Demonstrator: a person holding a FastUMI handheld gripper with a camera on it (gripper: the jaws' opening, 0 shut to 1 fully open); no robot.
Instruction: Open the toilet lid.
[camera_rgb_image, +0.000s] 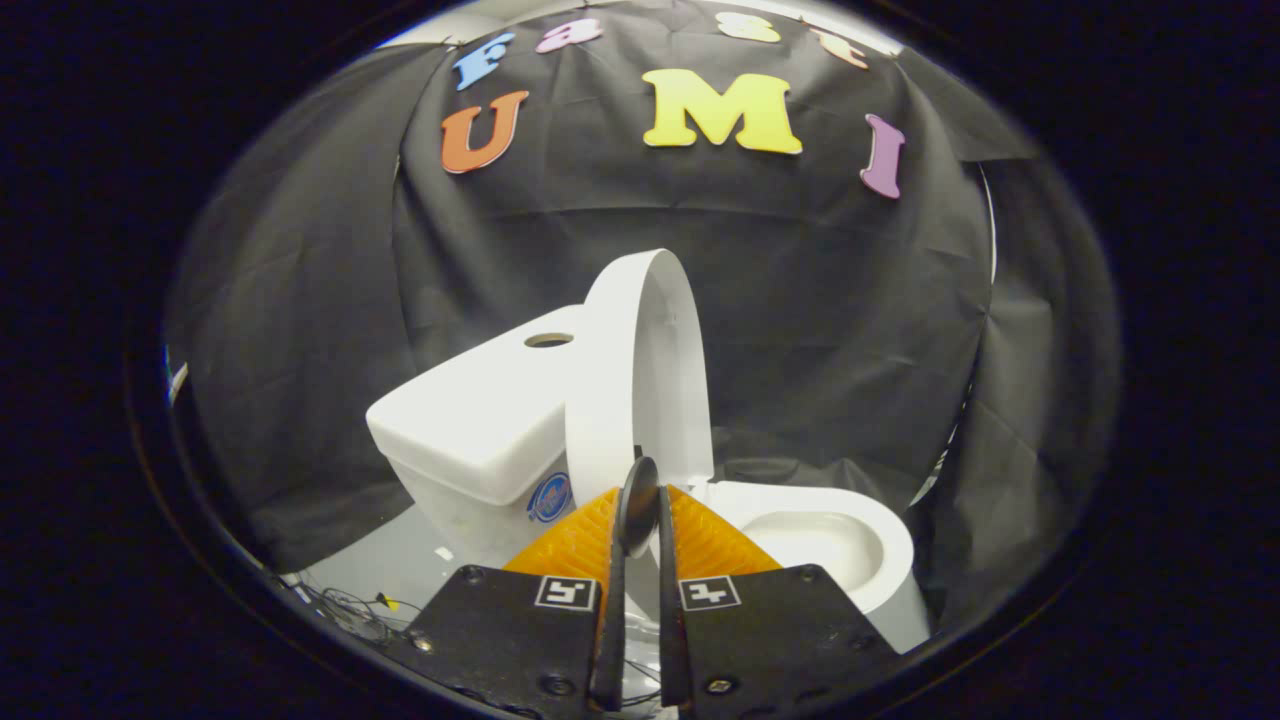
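**Toilet lid stands raised, gripper closed at its lower edge**

From the gripper's own camera, the toilet sits just ahead of the fingers on a pale floor, against the black cloth wall. Its lid is up, standing near upright and leaning back toward the white tank, which has a round hole on top. The open bowl lies beyond the fingers to one side. The gripper has its fingers drawn almost together, with a thin gap between them; the tips meet the lid's lower edge, though whether they pinch it I cannot tell. Thin cables trail across the floor beside the tank.
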